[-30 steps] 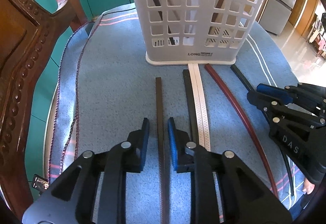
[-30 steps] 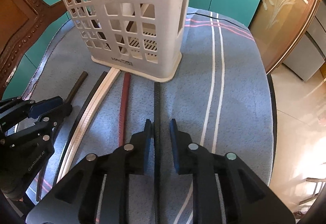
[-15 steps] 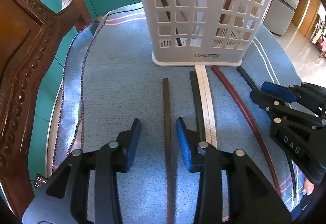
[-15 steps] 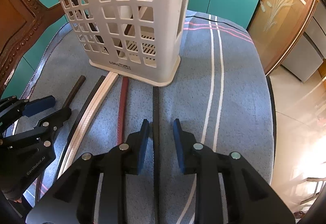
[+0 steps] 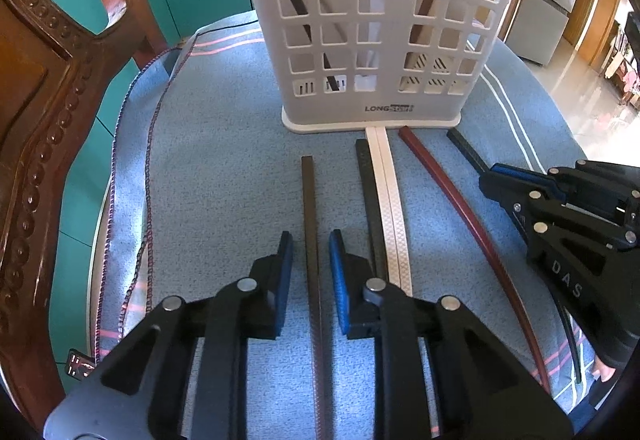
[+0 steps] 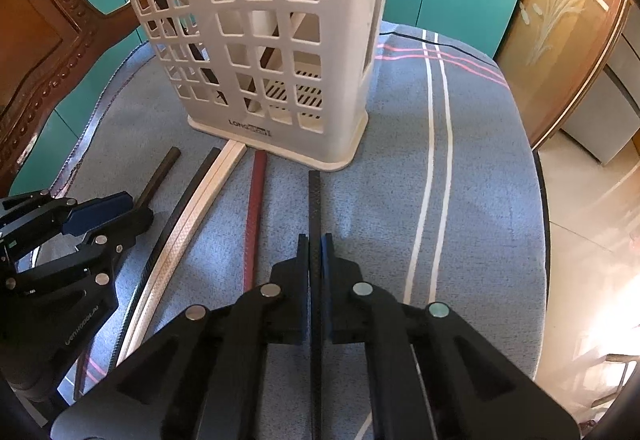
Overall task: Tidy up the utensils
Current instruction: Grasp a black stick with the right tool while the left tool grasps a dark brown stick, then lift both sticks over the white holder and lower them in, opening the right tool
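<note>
While both grippers point down at the cloth [image 5: 224, 144], we see right gripper [image 6: 315, 240] just clamped onto the black stick [image 6: 314, 200]; left gripper [image 5: 310, 240] has narrowed around the brown stick [image 5: 308, 200], pads [image 5: 285, 260] not touching, basket [image 5: 372, 40] ahead

We see a matt plastic basket [image 5: 384, 20] (pale, gridded) on nubby blue cloth [image 5: 224, 160], beside glossy carved wood [image 5: 36, 88].
</note>
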A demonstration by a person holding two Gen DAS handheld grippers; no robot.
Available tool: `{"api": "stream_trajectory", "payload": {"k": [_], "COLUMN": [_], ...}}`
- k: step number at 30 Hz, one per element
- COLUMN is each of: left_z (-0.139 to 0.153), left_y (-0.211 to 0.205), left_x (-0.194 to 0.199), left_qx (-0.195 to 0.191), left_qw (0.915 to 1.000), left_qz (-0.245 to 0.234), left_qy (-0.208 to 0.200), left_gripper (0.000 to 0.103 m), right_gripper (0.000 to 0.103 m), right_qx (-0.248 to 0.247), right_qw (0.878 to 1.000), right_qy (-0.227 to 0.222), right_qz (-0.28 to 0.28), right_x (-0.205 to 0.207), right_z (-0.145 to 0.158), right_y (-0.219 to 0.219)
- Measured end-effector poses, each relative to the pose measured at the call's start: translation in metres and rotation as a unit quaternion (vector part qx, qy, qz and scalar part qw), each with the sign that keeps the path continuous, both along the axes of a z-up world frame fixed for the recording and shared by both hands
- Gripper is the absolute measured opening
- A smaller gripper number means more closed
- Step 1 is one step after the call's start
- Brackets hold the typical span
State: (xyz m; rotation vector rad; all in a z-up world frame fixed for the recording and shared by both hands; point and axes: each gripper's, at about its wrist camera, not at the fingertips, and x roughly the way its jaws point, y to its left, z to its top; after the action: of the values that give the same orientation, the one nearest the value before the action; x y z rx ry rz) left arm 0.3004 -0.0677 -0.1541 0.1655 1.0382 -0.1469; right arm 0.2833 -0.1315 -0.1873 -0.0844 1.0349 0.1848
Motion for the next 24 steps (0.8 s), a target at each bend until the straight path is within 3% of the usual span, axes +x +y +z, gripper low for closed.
{"api": "stream_trajectory", "payload": {"k": [2, 5, 8, 14, 20, 24], "left_z": [0.0, 0.001, 0.007, 0.061, 0.139, 0.19], "left_y": [0.0, 0.0, 0.005, 0.024, 0.034, 0.036], "left_x": [0.0, -0.002, -0.005, -0.026, -0.062, -0.083], "left_qx": [-0.001, -0.012, -0.023, -0.088, -0.16, -0.166], "left_qw": [1.0, 0.9999, 0.9997, 0.9937, 0.9739, 0.9579], "left_qz": [-0.001, -0.007, -0.001, -0.007, -0.047, -0.061], "left_qy": [0.001, 0.006, -0.006, -0.07, -0.154, -0.226], "left_gripper": [0.019, 0.008, 0.007, 0.007, 0.007, 0.007], "right_gripper": [0.007, 0.007, 0.006, 0.006, 0.007, 0.007], "right_qx": [-0.002, 0.004, 0.023, 0.084, 0.18, 0.222], "right_qw": [1.0, 1.0, 1.0, 0.994, 0.97, 0.952], "right_qy": [0.0, 0.001, 0.0, -0.047, -0.145, -0.198], "right_qz": [0.001, 0.0, 0.006, 0.045, 0.077, 0.078], "right_x": [0.001, 0.004, 0.003, -0.021, -0.062, -0.075], "right_z": [0.0, 0.0, 0.007, 0.056, 0.137, 0.182], "right_y": [-0.001, -0.003, -0.007, -0.026, -0.059, -0.078]}}
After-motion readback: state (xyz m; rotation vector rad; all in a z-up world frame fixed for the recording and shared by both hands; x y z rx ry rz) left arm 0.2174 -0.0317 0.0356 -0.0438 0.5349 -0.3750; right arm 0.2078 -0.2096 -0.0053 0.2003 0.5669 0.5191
